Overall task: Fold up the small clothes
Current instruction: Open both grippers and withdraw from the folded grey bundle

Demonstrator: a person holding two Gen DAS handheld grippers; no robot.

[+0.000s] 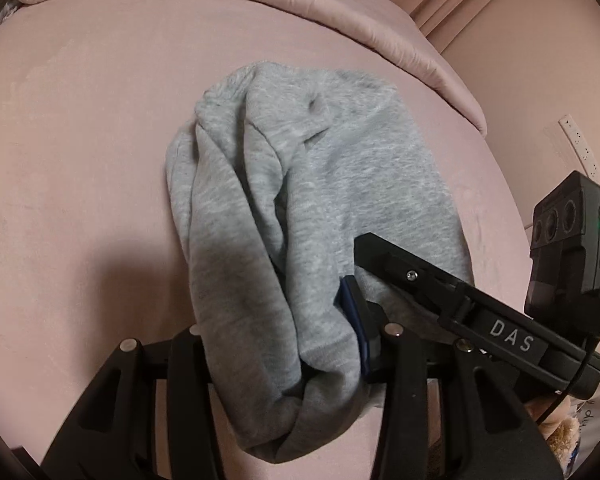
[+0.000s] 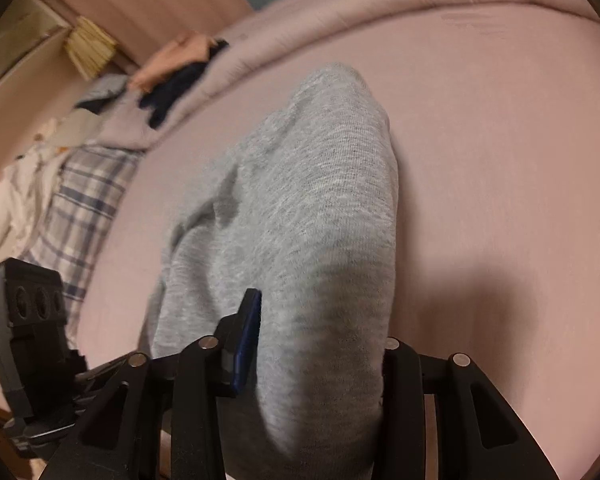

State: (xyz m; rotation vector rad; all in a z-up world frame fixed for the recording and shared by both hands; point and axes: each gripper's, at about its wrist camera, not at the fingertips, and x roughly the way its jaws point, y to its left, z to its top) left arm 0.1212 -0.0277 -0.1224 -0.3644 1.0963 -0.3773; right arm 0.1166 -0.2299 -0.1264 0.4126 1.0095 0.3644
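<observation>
Nearest in the left wrist view, the left gripper (image 1: 284,364) has its fingers clamped on a thick bunch of the grey garment (image 1: 300,184), the cloth filling the gap between them and hanging in a roll below. Just to the right in that view, the right gripper (image 1: 384,264) reaches in from the side, one black finger lying across the cloth's near edge. In the right wrist view, the right gripper (image 2: 320,356) likewise has its fingers closed on the same grey garment (image 2: 300,200), a blue pad (image 2: 246,344) pressed against the cloth on one side.

Beyond the fingers, the garment runs away from both cameras as a loose, wrinkled hump, its near end lifted and its far end resting on the pink bed (image 1: 80,140). It is bunched lengthwise with soft creases rather than flat, neat edges.

As I judge it, the fold is only under way: the near end is gripped at two points, but no finished, squared fold shows yet, and laying it down and smoothing remain.

Farther off, a quilt (image 1: 260,4) lies along the bed's far edge, and other clothes (image 2: 80,192) sit piled at the side.
</observation>
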